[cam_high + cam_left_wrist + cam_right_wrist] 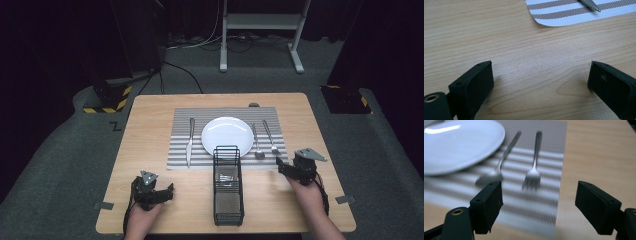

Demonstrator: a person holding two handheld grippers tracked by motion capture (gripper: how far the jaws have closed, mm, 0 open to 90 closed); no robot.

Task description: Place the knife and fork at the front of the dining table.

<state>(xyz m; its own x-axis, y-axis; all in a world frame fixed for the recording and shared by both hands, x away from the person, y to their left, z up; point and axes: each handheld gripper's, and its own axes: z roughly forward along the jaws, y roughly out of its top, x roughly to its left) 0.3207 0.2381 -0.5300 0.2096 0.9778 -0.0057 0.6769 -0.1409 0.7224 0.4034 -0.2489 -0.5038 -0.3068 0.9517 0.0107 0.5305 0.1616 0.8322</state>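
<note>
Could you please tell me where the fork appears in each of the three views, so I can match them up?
High view: the fork lies on the striped placemat, rightmost, beside the spoon.
Left gripper view: not in it.
Right gripper view: centre, tines towards the camera.
Shared landmark: the placemat.

Both grippers are matte black with two blocky, flat-faced jaws. The left gripper (161, 192) carries a grey three-cornered plate on top, and a black cable trails from it toward 6 o'clock along the forearm. The right gripper (283, 166) bears the same grey plate and a black cable. Up close, each jaw has small screw holes along its edge and a brass-coloured ring at its base. The forearms are bare, without sleeves.
</note>
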